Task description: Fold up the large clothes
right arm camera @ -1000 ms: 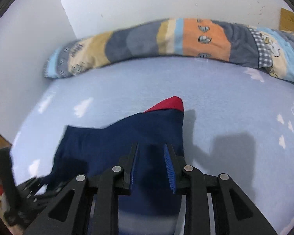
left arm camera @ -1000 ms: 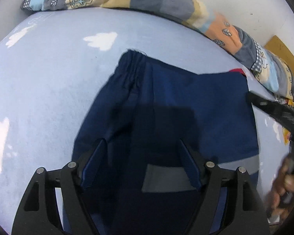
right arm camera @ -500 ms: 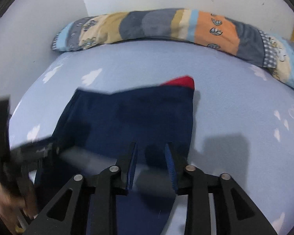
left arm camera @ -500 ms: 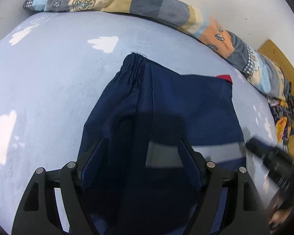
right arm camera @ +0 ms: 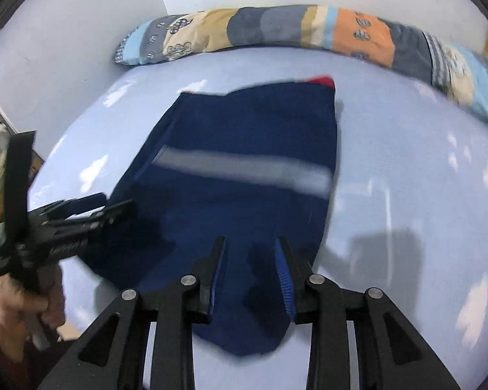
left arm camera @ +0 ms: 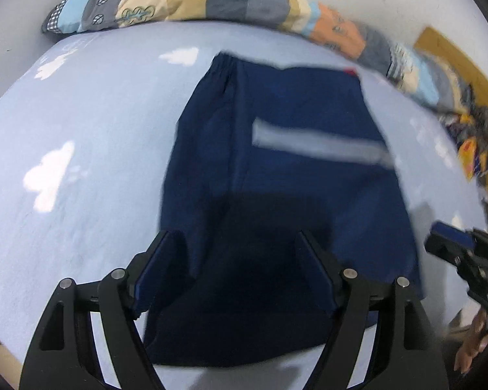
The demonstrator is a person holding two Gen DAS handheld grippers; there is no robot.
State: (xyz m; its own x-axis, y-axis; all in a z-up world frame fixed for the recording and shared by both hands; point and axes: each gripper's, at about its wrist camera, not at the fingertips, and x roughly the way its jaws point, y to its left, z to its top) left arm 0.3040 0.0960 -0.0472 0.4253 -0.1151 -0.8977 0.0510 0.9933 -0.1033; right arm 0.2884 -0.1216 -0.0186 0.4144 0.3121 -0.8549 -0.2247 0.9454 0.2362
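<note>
I have a navy garment (left arm camera: 276, 169) lying flat on the pale blue bedsheet (left arm camera: 81, 149), partly folded already by the look of it, with a grey stripe (right arm camera: 244, 169) running across its middle and a small red corner (right arm camera: 322, 81) poking out at the far edge. A long patchwork bolster (right arm camera: 276, 29) lines the wall behind it.

My left gripper (left arm camera: 240, 273) hangs over the near part of the cloth with its jaws spread wide and nothing between them. My right gripper (right arm camera: 250, 276) sits above the near right portion, its jaws parted to a narrower gap, also empty as far as I can see. Both views are smeared by motion, so I cannot say for sure whether either fingertip brushes the fabric.

The cloth looks light, soft and limp. I judge it will sag and slide the moment I lift it, and a single layer may peel away from the ones beneath if I pinch too shallow. It is not fragile, so a firm bite is fine. The gathered band at the far left corner (left arm camera: 224, 65) is thicker and would grip well. For the next fold I would take the two near corners, one per gripper, catching all layers at the hem, then carry them together toward the far edge, keeping the span taut so the middle does not bunch.
</note>
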